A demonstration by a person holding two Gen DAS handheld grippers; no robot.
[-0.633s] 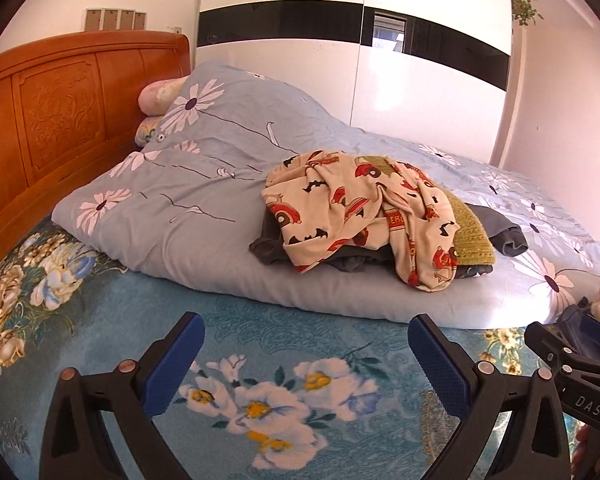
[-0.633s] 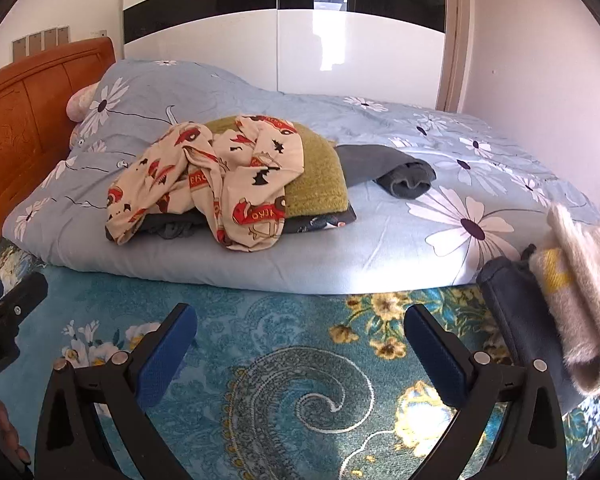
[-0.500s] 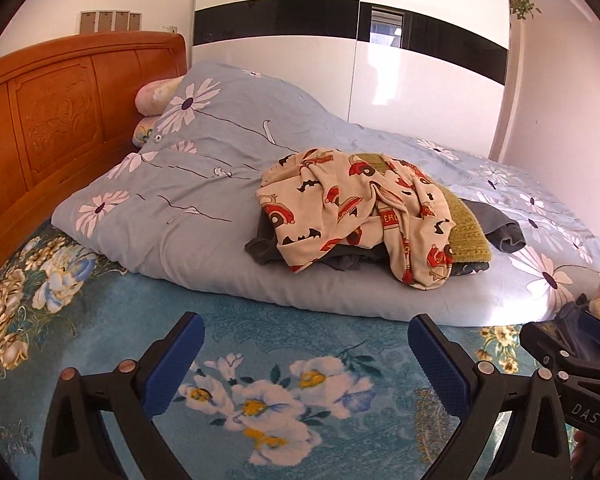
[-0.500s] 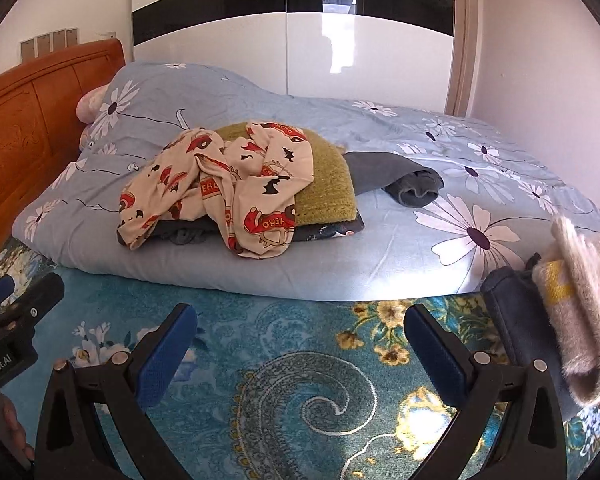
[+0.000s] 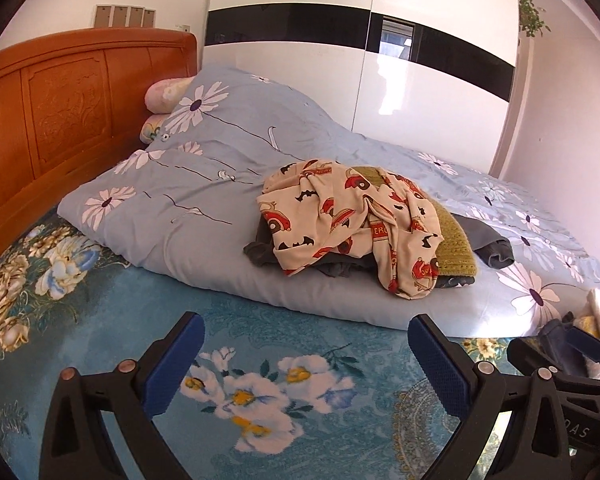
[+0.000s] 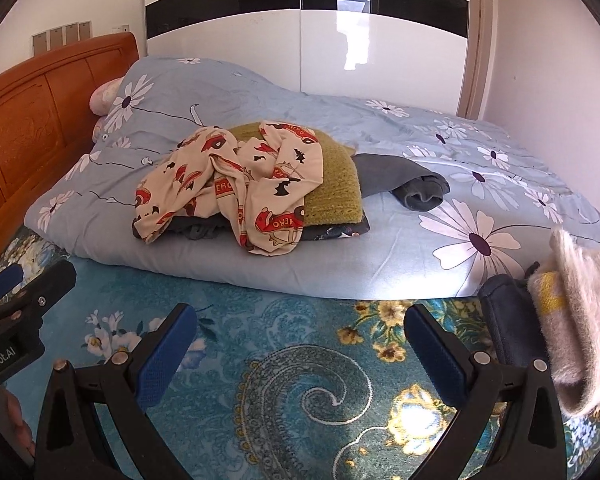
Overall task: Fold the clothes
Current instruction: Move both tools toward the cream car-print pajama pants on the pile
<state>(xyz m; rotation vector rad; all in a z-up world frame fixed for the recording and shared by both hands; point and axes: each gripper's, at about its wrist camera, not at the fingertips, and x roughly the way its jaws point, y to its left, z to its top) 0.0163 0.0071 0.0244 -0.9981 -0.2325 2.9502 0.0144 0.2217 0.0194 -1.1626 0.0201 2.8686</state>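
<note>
Left gripper (image 5: 306,350) and right gripper (image 6: 300,340), each seen from its own wrist camera, with jaws spread wide and released, nothing between the blue pads; both hover over the teal floral bedspread (image 6: 308,392) at the near part of the bed, well apart from the clothes; the right gripper's black body shows at the lower right edge of the left view, the left gripper's at the lower left edge of the right view. Pile of clothes (image 5: 360,224) lying unfolded on the pale blue quilt (image 5: 204,216) with white daisy print, roughly mid-bed; uppermost, a crumpled cream garment (image 6: 236,184) printed with red cars and black bats; beneath and beside it, an olive knitted piece (image 6: 336,184); under both, dark grey fabric showing at the edges; to the right of the pile, a rolled grey garment (image 6: 416,192), touching the olive piece. At the right margin, a beige fluffy item with a yellow patch (image 6: 576,320) resting on dark blue cloth (image 6: 508,320). Background: orange wooden headboard (image 5: 60,108), a pink pillow (image 5: 166,94) against it, and a white wardrobe with a black band (image 6: 300,32).
</note>
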